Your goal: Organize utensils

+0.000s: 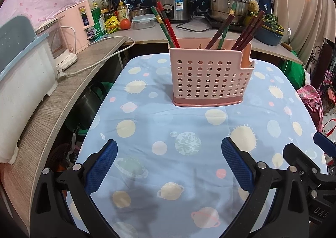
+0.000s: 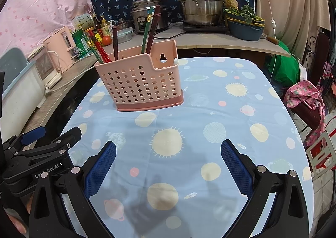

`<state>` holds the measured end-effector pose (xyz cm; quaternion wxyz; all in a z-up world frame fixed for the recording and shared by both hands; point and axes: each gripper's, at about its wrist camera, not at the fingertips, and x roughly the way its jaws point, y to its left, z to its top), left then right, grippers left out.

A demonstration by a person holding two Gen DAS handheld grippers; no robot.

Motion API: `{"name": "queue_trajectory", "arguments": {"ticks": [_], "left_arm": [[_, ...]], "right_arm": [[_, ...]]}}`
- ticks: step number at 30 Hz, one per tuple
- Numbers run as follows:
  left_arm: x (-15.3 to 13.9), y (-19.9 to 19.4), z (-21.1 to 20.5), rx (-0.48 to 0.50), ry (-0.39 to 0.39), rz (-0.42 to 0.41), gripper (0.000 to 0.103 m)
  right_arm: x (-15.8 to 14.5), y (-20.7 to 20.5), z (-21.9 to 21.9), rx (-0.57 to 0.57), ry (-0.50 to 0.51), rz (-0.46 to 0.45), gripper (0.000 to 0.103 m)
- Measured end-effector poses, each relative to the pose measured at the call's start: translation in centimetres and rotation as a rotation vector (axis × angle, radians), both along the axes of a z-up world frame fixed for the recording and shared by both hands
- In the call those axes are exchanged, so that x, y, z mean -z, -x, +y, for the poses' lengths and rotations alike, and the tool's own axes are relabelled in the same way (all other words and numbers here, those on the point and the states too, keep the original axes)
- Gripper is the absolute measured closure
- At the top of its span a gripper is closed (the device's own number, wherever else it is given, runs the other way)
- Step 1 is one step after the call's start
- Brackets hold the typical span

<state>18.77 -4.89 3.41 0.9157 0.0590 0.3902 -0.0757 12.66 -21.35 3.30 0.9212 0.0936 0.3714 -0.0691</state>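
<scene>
A pink perforated utensil holder (image 1: 206, 82) (image 2: 142, 85) stands upright on the blue planet-print tablecloth (image 1: 189, 154) (image 2: 189, 132). Red, green and dark brown chopsticks (image 1: 168, 25) (image 2: 150, 29) stick up out of it, leaning left and right. Something white (image 2: 175, 61) shows in its low end compartment. My left gripper (image 1: 169, 150) is open over the near part of the table, nothing between its blue pads, well short of the holder. My right gripper (image 2: 168, 150) is also open and empty, to the right of the left one, whose black body (image 2: 42, 149) shows beside it.
A wooden side shelf (image 1: 63, 95) on the left carries a white appliance, a kettle and a cable. The back counter (image 1: 189, 29) holds a rice cooker (image 1: 174, 4), a steel steamer pot (image 2: 199, 4), bottles, a tomato and a blue basin with greens (image 2: 245, 27). Pink cloth and chairs stand right.
</scene>
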Motion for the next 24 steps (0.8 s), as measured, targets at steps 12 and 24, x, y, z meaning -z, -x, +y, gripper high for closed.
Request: {"name": "queue_trajectory", "arguments": {"ticks": [12, 24], "left_arm": [[-0.04, 0.01, 0.05, 0.004, -0.002, -0.001, 0.008], [-0.20, 0.32, -0.14, 0.010, -0.007, -0.007, 0.008]], "right_arm": [[-0.03, -0.01, -0.07, -0.002, 0.000, -0.002, 0.007], [-0.37, -0.03, 0.07, 0.006, 0.002, -0.005, 0.007]]}}
